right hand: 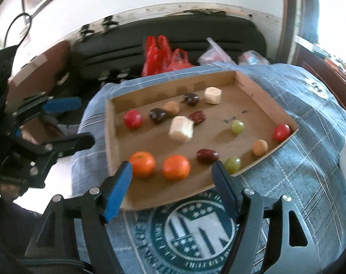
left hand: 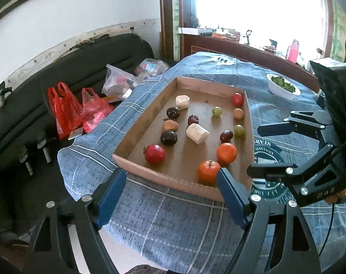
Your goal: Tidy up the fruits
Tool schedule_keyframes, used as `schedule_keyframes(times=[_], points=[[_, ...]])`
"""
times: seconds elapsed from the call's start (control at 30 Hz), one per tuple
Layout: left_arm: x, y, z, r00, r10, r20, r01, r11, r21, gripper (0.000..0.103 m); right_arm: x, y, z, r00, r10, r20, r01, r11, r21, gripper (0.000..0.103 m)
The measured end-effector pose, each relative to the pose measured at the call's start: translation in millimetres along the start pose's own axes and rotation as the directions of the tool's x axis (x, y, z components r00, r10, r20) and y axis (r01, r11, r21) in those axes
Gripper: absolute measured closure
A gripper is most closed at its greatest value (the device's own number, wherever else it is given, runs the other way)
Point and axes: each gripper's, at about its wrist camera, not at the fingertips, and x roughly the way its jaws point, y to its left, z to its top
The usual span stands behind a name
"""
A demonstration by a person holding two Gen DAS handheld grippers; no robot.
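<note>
A table covered with a blue checked cloth (left hand: 173, 217) holds everything. A flat cardboard box (left hand: 249, 141) sits right on the cloth, with small fruits loose inside it. A white bowl (left hand: 280, 89) with green stuff in it stands on the cloth too, well apart from the box, near the far edge. A big round badge (right hand: 195, 233) is printed on the cloth

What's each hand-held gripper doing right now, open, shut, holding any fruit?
Left hand-held gripper: open, empty, in front of the cardboard tray.
Right hand-held gripper: open, empty, over the tray's near edge.
</note>
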Motion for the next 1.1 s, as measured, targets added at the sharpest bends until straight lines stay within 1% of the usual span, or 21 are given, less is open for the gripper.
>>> schedule_keyframes(times=[0.1,0.33,0.47,0.67,0.77,1.0,1.1], points=[[-5.4,-1.2,-2.1,1.0,0.003,0.002,-0.003,1.0,0.012,0.021,-2.8,8.4,-4.8,0.999,0.034,-0.009,-0.034,0.999,-0.04,0.024],[-15.3,-0.7,-6.1,1.0,0.014,0.014,-0.015,1.0,0.016,0.021,-6.4,28.7,-17.6,0.995,0.09,-0.052,-0.096,0.988,-0.118,0.024],[-18.7,-0.9,-6.7,1.0,0.015,0.018,-0.016,1.0,0.018,0.021,-5.0,34.1,-23.3,0.994,0.082,-0.067,-0.091,0.986,-0.142,0.024],[-21.8,-1.7,-7.6,0.999,0.025,0.02,-0.025,0.999,0.023,0.021,-2.0,37.5,-27.4,0.991,0.106,-0.081,-0.117,0.983,-0.143,0.024],[-21.7,-2.8,-8.1,1.0,0.026,0.014,-0.027,0.999,0.029,0.021,0.6,39.8,-28.0,0.991,0.102,-0.088,-0.115,0.981,-0.153,0.024],[-21.7,-4.0,-8.7,1.0,0.022,0.008,-0.023,0.999,0.032,0.021,-0.4,42.6,-28.4,0.992,0.095,-0.086,-0.109,0.98,-0.168,0.024],[-20.6,-1.4,-9.2,1.0,0.018,0.008,-0.018,1.0,0.017,0.021,-0.8,42.0,-27.5,0.992,0.096,-0.085,-0.109,0.98,-0.169,0.024]])
